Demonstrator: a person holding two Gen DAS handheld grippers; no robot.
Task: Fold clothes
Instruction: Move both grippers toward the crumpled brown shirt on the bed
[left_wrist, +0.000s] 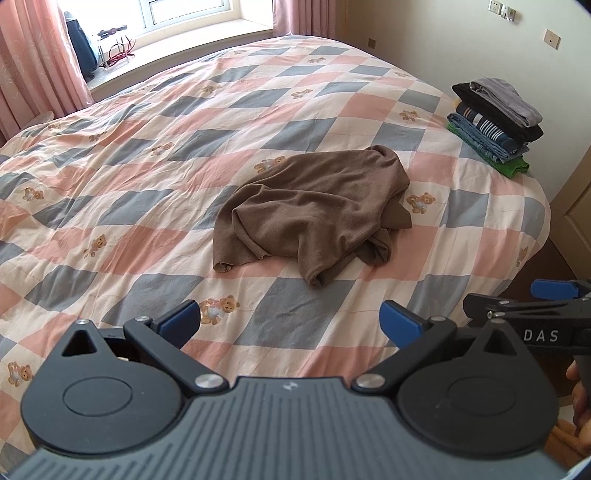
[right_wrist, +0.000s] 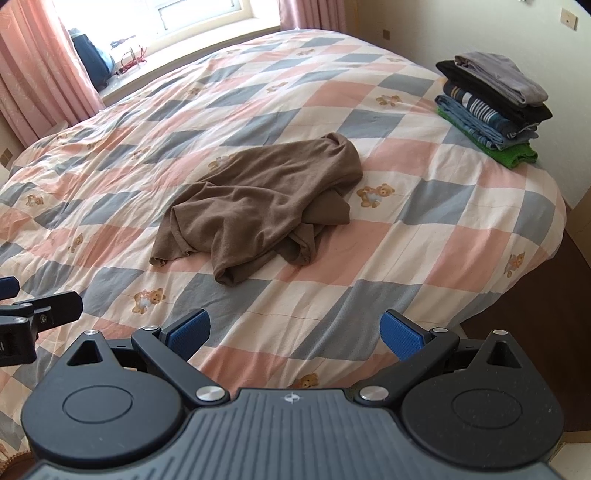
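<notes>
A crumpled brown garment (left_wrist: 314, 214) (right_wrist: 258, 210) lies in a heap on the middle of the checked bed quilt (left_wrist: 129, 177) (right_wrist: 424, 240). My left gripper (left_wrist: 290, 323) hovers open above the near part of the quilt, well short of the garment, with nothing between its blue pads. My right gripper (right_wrist: 295, 336) is open too, at about the same distance from the garment and also holding nothing. In the left wrist view the right gripper's body (left_wrist: 532, 314) shows at the right edge. The left gripper's side (right_wrist: 33, 314) appears at the left edge of the right wrist view.
A stack of folded clothes (left_wrist: 495, 122) (right_wrist: 491, 107) sits at the bed's far right corner by the wall. Beyond the bed are pink curtains (left_wrist: 37, 66), a bright window sill with a dark bag (left_wrist: 79, 44), and bare floor (right_wrist: 535, 295) at the right.
</notes>
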